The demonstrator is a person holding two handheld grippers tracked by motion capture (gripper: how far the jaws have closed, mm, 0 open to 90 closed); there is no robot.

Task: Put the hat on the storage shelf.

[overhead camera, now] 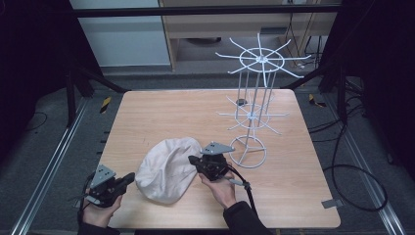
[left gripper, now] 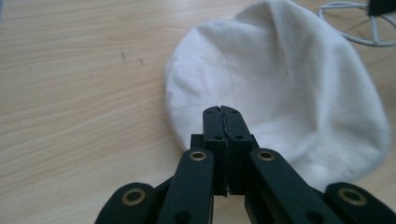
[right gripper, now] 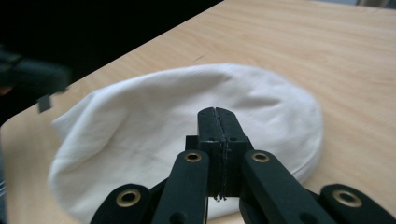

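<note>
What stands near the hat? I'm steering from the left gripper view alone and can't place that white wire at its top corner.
Observer: That wire is the round base of a tall white wire rack, standing on the table just past the hat.
Operator: Does it carry anything?
Observer: No, both tiers of prongs look bare in the high view.
Operator: Where's the right gripper?
Observer: The right gripper is at the hat's rack-side edge, jaws shut with nothing between them, tips over the cloth; whether they touch it I cannot tell.
</note>
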